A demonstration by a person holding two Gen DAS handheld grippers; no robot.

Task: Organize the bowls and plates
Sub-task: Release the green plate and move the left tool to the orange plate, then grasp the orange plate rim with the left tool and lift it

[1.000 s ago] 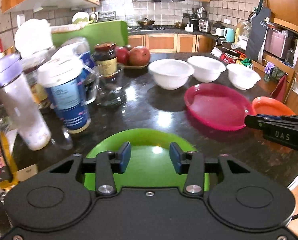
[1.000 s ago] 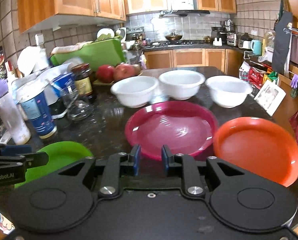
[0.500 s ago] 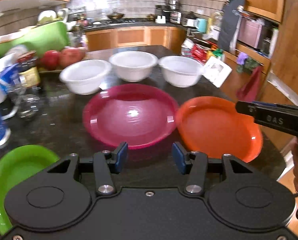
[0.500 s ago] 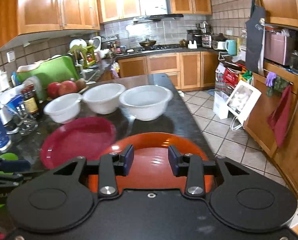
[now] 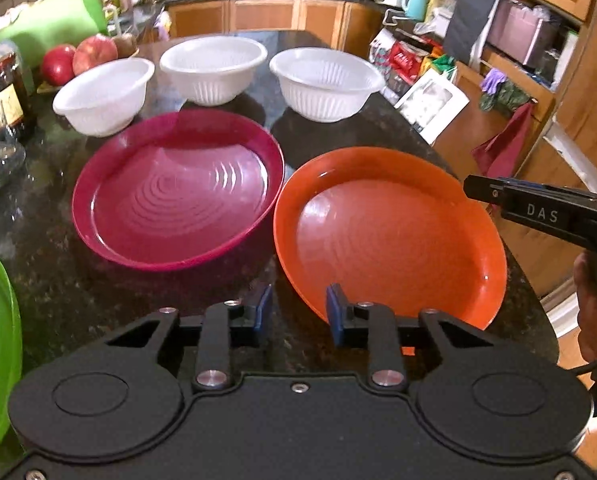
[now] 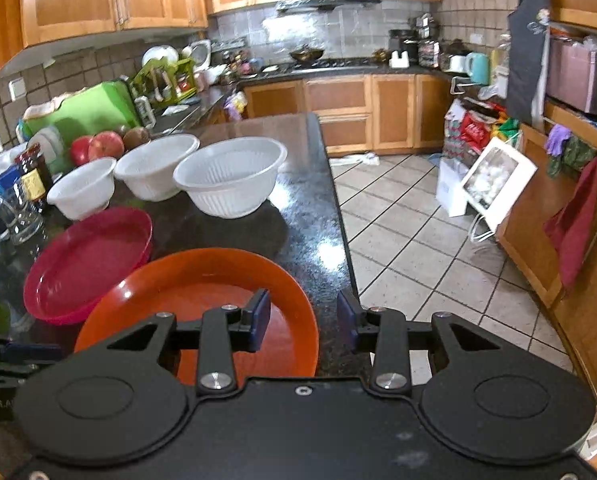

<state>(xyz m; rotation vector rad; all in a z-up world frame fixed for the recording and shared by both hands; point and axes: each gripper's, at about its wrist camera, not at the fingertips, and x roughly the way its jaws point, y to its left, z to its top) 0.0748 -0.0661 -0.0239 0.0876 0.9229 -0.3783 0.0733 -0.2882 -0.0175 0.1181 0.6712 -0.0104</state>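
orange plate on bench, touching magenta plate. left tool at its near rim, jaws just narrowing, gripping nothing. right tool straddles right rim, parted, not clamping.

The orange plate and red plate look like glossy plastic with faint concentric rings, lying on a polished, speckled dark stone counter. Behind the red plate, three white bowls are matt plastic with ribbed walls; the cabinets beyond the counter are varnished wood
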